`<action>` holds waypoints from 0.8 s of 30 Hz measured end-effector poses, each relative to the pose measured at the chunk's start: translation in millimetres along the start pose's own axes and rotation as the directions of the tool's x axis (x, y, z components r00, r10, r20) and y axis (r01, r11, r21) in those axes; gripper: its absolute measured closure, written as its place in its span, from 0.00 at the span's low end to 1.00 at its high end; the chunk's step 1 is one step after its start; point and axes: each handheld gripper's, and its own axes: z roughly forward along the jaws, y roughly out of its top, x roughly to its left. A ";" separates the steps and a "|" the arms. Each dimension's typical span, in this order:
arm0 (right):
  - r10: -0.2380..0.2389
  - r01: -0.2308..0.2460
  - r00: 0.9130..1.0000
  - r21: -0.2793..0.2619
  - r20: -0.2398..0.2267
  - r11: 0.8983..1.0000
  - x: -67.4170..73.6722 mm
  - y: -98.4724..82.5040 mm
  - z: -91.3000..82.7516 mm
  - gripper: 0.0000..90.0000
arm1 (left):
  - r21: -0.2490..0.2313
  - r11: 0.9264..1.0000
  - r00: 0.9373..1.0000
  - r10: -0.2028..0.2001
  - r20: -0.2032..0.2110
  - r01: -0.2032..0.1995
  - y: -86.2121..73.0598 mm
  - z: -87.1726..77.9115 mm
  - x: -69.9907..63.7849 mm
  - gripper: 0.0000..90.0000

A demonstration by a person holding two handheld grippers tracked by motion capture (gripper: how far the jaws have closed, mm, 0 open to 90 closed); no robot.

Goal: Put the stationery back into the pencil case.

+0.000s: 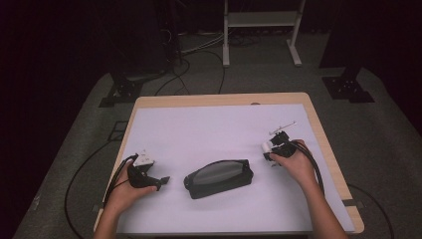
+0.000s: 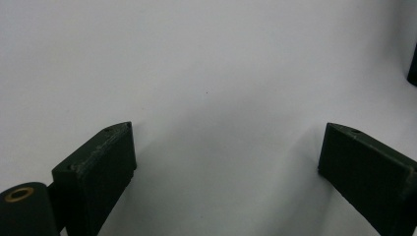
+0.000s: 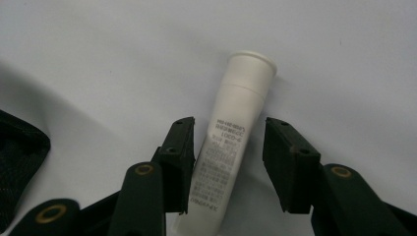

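Right, from the high view first: the black pouch (image 1: 218, 178) lies in the middle of the white tabletop (image 1: 199, 129), and I'll place everything off it. My left tongs (image 1: 164, 180) sit just to the pouch's left, tips turned toward it, not touching. My right tongs (image 1: 269, 148) are off to the pouch's right and a bit farther from me, with a white tube (image 1: 266, 147) at their tips.

Now the left gripper view: jaws spread wide, nothing between them, just bare tabletop ahead, and a dark sliver at the right edge that I take to be the pouch (image 2: 413, 66).

Over to the right gripper view: the tube (image 3: 231, 142) lies on the tabletop between my jaws, cap end pointing away from me, printed text facing up. The left jaw sits against its side, the right jaw stands off with a clear gap, so these tongs are not yet closed on it. A corner of the pouch (image 3: 19, 167) shows at the left edge.

My read: I'm at the pick-up of the tube, probably bound for the pouch. Next I need to close squarely on the tube's body, then lift.
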 end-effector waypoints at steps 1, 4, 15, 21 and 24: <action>0.001 -0.001 1.000 0.001 -0.002 1.000 -0.2 0.9 0.7 0.62 | -0.001 1.000 1.000 0.000 0.000 0.000 0.0 0.1 0.0 0.07; -0.014 0.014 1.000 0.013 -0.001 1.000 -0.9 4.2 1.8 0.65 | 0.000 1.000 1.000 0.000 0.000 0.000 -0.1 0.0 0.0 0.07; -0.058 0.058 0.998 0.054 0.001 0.997 -3.5 7.1 5.5 0.75 | -0.001 1.000 1.000 0.000 -0.001 0.000 -0.2 0.0 0.0 0.07; -0.078 0.079 0.997 0.043 -0.014 0.996 -5.8 6.0 5.4 0.75 | 0.001 1.000 1.000 0.000 0.001 0.000 -0.2 -0.2 0.1 0.07; -0.084 0.085 0.996 0.038 -0.020 0.996 -6.2 4.9 4.7 0.75 | 0.001 1.000 1.000 0.000 0.001 0.000 -0.1 -0.2 0.1 0.07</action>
